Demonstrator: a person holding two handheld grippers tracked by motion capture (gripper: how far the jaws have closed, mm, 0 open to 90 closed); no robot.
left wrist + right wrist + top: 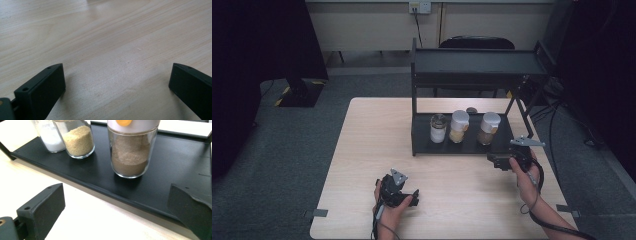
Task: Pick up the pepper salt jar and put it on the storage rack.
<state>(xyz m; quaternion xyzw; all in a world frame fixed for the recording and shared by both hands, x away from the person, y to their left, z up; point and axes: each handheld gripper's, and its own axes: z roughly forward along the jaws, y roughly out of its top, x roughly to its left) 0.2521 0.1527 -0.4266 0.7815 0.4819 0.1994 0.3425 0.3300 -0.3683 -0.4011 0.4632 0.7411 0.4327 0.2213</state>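
Three glass jars stand in a row on the lower shelf (472, 146) of a black rack: one with white powder (438, 129), one with tan grains (458, 126) and one with brown powder (488, 128). In the right gripper view the brown jar (131, 150) is nearest, the tan jar (78, 141) and the white jar (51, 136) farther left. My right gripper (497, 161) is open at the shelf's front right edge, nothing between its jaws. My left gripper (404, 192) is open low over the bare wooden table (105, 45).
The rack's upper shelf (477, 62) overhangs the jars. A small dark object (471, 110) lies on the table behind the rack. A black chair (477, 44) stands behind the table. Cables trail on the floor at the right.
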